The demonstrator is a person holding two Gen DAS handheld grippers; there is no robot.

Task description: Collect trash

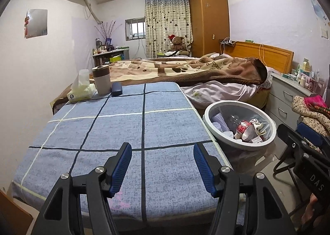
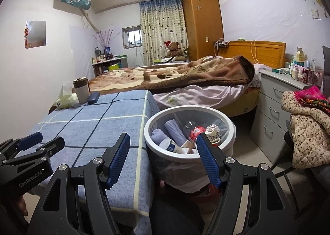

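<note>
A round grey-rimmed trash bin [image 1: 208,118] [image 2: 150,123] with a clear liner stands on the floor at the table's right side. Inside lie a plastic bottle with a red label [image 1: 244,126] [image 2: 196,132], crumpled wrappers and lilac ribbed rolls [image 2: 175,132]. My left gripper [image 1: 163,168] hovers open over the near part of the blue checked tablecloth [image 1: 123,132], with nothing between its blue pads. My right gripper [image 2: 163,159] is open too, held in front of the bin's near rim, empty. Each gripper appears at the edge of the other's view [image 1: 309,152] [image 2: 35,146].
At the table's far left corner stand a tissue pack [image 1: 81,90], a grey tumbler [image 1: 102,80] and a dark blue case [image 1: 117,89]. Behind is a bed with a brown blanket [image 1: 185,70]. A grey drawer unit [image 2: 276,101] and a chair draped with quilted clothes [image 2: 305,127] are at the right.
</note>
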